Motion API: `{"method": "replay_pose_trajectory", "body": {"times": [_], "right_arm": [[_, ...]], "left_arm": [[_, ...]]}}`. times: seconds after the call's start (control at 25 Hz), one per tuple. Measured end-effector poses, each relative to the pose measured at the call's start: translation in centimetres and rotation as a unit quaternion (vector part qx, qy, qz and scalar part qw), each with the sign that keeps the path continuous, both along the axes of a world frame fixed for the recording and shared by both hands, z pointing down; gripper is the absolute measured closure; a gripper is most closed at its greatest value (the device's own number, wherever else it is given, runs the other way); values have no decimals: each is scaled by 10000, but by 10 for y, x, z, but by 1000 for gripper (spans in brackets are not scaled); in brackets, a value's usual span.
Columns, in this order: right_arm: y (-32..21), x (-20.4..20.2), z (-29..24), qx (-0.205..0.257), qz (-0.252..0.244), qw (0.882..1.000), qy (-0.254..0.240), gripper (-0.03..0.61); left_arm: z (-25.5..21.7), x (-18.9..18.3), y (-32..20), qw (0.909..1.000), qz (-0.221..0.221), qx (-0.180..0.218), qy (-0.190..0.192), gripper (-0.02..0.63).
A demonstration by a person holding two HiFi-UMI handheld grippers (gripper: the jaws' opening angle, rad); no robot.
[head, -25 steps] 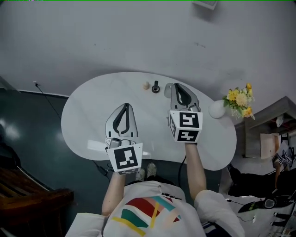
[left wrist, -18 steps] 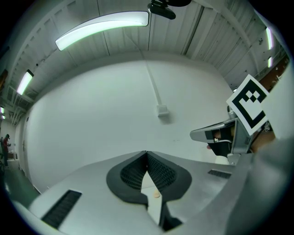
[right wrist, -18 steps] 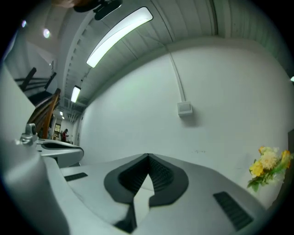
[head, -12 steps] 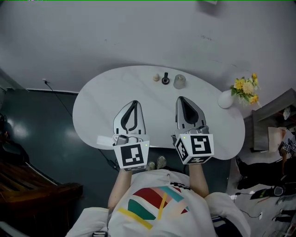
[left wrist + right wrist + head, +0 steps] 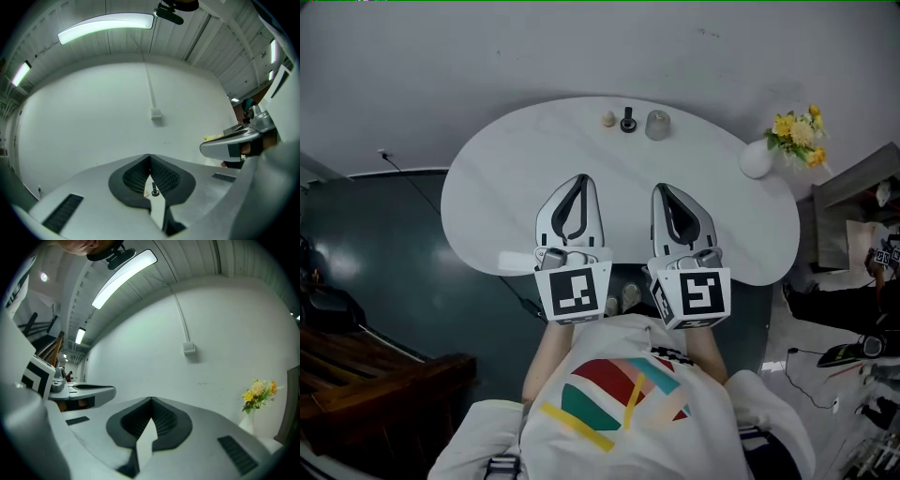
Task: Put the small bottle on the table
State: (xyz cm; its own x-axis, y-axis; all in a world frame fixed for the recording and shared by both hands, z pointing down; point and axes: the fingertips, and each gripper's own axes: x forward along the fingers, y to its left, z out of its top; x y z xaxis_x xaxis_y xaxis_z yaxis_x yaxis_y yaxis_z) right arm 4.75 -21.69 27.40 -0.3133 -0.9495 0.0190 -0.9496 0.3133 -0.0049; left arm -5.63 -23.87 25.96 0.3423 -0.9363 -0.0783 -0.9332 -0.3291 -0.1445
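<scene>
Small dark bottle (image 5: pixel 628 120) upright near the far edge of a white, kidney-shaped bench (image 5: pixel 506 178), neck up, long axis vertical (too small for finer detail). Just left of it, a pale round object (image 5: pixel 607 119); just right, a greyish cup (image 5: pixel 657 125). At the bench's right end, a white vase (image 5: pixel 757 159) of yellow flowers. Left gripper (image 5: pixel 580 178) and right gripper (image 5: pixel 662 188) side by side over the near edge, well apart from the bottle; both sets of jaws closed tip to tip, nothing between. Beyond: pale grey wall (image 5: pixel 93 117), dark teal floor (image 5: pixel 375 244), ceiling strip light (image 5: pixel 105 28).
</scene>
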Motion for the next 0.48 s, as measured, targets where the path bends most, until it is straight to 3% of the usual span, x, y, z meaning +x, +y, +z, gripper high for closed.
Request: {"method": "replay_pose_trajectory", "body": {"times": [0.48], "right_arm": [[-3,-3,18,-303,-154,9989,-329,568]], "left_arm": [[2,4,2,9999,2,-31,-161,598]]}}
